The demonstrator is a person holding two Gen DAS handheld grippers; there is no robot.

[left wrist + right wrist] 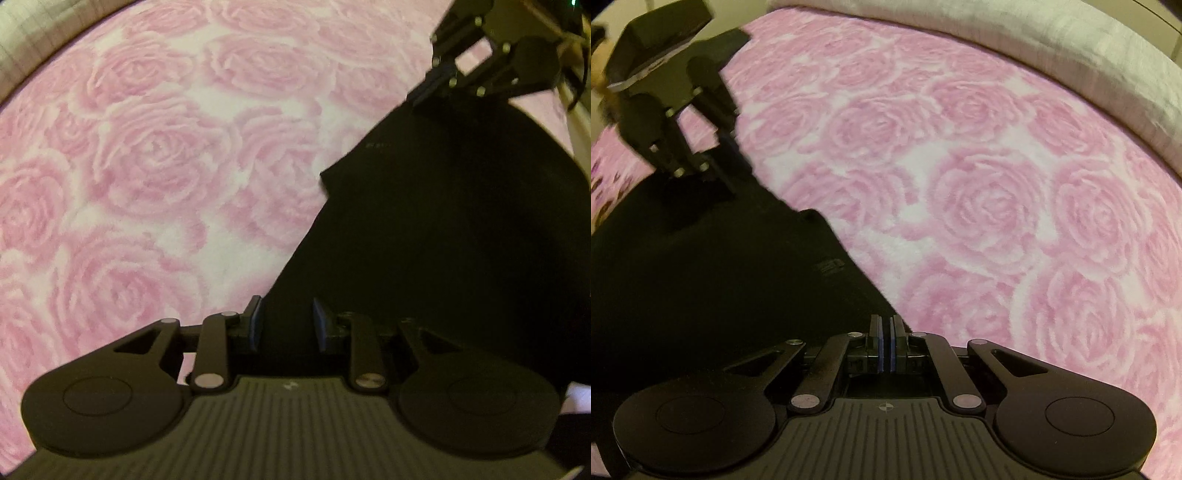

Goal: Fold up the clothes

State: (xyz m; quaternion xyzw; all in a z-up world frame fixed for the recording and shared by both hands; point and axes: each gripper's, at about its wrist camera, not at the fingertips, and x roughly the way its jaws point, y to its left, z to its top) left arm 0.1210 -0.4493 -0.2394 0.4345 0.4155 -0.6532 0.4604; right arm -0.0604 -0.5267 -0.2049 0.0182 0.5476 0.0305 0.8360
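We worked over a wide pink rose-patterned blanket (pixel 979 192), with a pale quilted cover (pixel 1052 48) bunched along its far edge. On the blanket lay the black garment (pixel 443 229), spread fairly flat toward the near edge of the bed, one straight edge running diagonally between our two tools. Our worry was that the dark, slack cloth could slip or drag crooked: if one corner lifted ahead of the other, the fold would skew. The left gripper (pixel 287 325) sat low at the garment's edge, pads spread apart with cloth lying between them but not clamped. The right gripper (pixel 886 341) had its pads pressed nearly together at the opposite corner; we could not tell whether any fabric was caught between them.
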